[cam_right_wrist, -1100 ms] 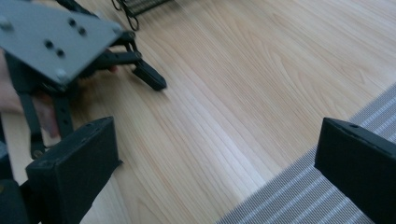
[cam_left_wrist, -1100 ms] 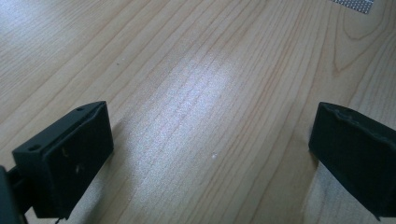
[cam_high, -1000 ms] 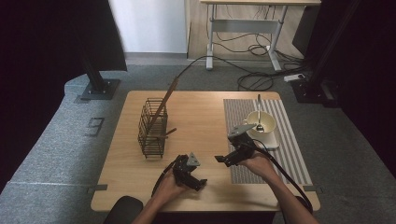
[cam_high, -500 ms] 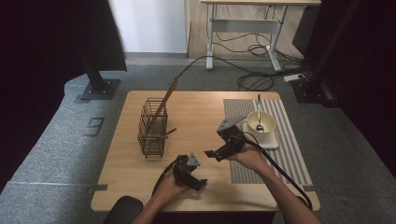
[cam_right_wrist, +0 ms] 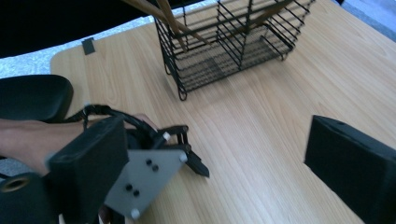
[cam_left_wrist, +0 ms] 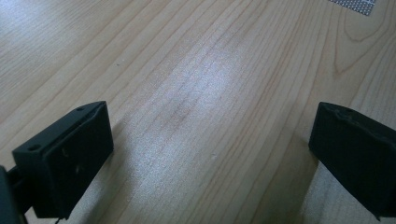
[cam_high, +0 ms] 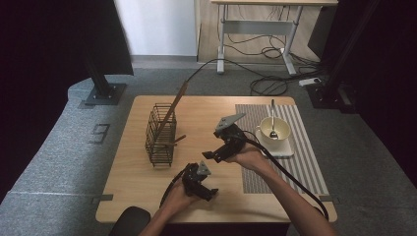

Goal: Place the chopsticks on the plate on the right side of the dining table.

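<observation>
Honestly, the wire basket (cam_high: 161, 133) with the wooden sticks (cam_high: 173, 107) leaning out of it looks like the target; it stands on the left half of the table (cam_high: 196, 110). The right gripper (cam_high: 220, 147) hangs mid-table with its jaws wide apart and nothing in them, aimed towards the basket (cam_right_wrist: 224, 42). The left gripper (cam_high: 201, 183) rests low near the front edge, also spread wide over bare wood.

Biggest risk, I'd say: those sticks (cam_right_wrist: 161, 14) stand tilted and loose, so a clumsy nudge could tip the light basket or flick one out. The right one could also clip the left gripper (cam_right_wrist: 187, 154) on its way over.

Hard to tell how many sticks there are, since the right gripper view crops their tops. The cup (cam_high: 274, 129) with the spoon (cam_high: 273, 118) sits well apart on the striped mat (cam_high: 305, 152).
</observation>
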Demonstrator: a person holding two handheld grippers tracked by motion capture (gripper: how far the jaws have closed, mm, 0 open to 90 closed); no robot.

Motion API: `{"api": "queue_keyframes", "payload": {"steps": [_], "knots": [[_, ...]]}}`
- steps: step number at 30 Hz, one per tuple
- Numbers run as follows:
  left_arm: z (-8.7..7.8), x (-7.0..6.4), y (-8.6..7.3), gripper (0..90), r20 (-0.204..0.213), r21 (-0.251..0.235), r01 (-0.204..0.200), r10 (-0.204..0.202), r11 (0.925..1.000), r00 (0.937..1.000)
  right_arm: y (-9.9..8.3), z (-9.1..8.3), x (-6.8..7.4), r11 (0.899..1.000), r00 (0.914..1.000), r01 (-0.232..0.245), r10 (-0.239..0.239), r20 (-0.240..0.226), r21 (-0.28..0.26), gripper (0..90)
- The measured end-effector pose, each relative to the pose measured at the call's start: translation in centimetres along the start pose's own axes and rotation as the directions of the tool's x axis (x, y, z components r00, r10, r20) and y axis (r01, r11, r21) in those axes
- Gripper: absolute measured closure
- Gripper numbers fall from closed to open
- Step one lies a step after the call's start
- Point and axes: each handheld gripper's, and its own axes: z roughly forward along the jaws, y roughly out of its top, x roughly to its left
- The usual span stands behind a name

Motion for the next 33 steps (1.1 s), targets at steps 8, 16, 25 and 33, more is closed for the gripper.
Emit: {"api": "queue_keyframes", "payload": {"steps": [8, 16, 25, 33], "knots": [[0.0, 0.0, 0.0, 0.0, -0.002, -0.002, 0.001, -0.001, 1.0000, 1.0000, 1.8, 1.0, 0.2, 1.000, 0.9999, 0.008, -0.008, -0.013, -0.008, 13.7], [0.0, 0.0, 0.0, 0.0, -0.003, 0.000, 0.000, 0.000, 1.0000, 1.0000, 3.8, 2.3, 0.7, 1.000, 0.9993, 0.008, -0.009, -0.037, -0.019, 22.6], [0.0, 0.0, 0.0, 0.0, -0.004, 0.000, 0.001, -0.001, 1.0000, 1.0000, 5.5, 3.1, 1.2, 0.999, 0.9980, 0.040, -0.040, -0.049, -0.017, 35.0], [0.0, 0.0, 0.0, 0.0, -0.007, 0.006, -0.004, 0.004, 1.0000, 1.0000, 6.5, 4.5, 2.1, 0.996, 0.9943, 0.092, -0.091, -0.055, 0.007, 52.8]]}}
